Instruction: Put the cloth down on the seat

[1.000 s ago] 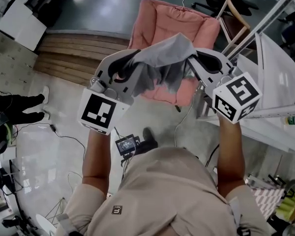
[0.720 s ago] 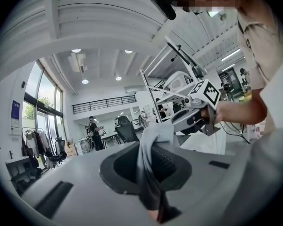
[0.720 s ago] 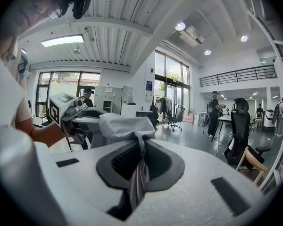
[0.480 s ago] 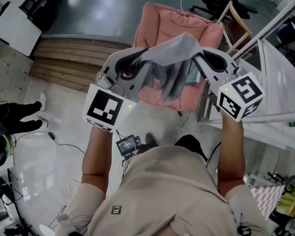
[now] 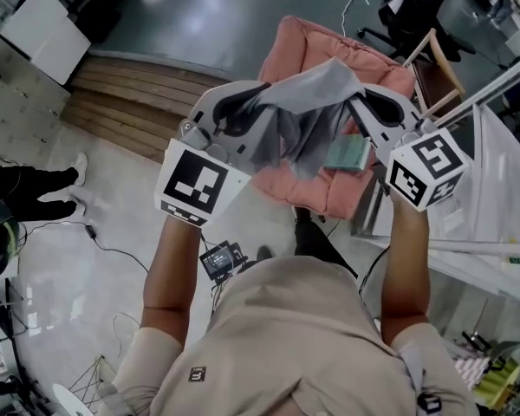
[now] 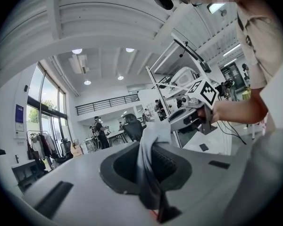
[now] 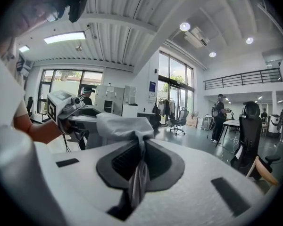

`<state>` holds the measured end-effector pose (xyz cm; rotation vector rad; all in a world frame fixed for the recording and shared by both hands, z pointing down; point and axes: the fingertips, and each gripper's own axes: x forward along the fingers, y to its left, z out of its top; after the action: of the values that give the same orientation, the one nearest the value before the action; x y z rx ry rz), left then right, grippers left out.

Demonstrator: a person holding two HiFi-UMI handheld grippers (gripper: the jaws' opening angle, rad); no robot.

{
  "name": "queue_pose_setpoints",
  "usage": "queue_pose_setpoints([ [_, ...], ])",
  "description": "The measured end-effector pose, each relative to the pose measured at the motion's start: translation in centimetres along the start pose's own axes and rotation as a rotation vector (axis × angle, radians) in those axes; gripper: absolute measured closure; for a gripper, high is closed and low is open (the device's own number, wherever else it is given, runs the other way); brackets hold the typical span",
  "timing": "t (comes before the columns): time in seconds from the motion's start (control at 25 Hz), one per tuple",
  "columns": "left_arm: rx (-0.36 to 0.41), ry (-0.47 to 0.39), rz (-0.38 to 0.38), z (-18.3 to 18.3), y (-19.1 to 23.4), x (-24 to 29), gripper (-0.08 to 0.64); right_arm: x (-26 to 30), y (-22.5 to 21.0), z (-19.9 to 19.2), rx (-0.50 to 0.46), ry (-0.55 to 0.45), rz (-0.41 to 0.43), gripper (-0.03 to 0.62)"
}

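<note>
We hold the grey cloth point(image 5: 308, 109) in the air above the pink seat point(image 5: 300, 48), with the left tool point(image 5: 241, 111) and right tool point(image 5: 360, 107) each clamped on an edge, so lowering and release remain.

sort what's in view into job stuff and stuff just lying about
For the job: grey cloth, held by left gripper and right gripper; pink seat.
Lying about: teal box on the seat, wooden chair, black office chair.
</note>
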<state>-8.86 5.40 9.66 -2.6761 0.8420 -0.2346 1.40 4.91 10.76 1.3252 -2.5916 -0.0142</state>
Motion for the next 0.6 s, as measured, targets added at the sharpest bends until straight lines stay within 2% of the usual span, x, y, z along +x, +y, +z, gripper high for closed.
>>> queue_pose_setpoints([
  [0.32,-0.002,0.081,0.066,-3.6,3.9,4.4,0.517,6.1,-4.7,-1.4,0.015,-0.016,0.097,0.584],
  [0.6,-0.034,0.128,0.08,-7.0,6.2,10.7,0.517,10.0,-10.7,-3.7,0.034,0.014,0.135,0.584],
])
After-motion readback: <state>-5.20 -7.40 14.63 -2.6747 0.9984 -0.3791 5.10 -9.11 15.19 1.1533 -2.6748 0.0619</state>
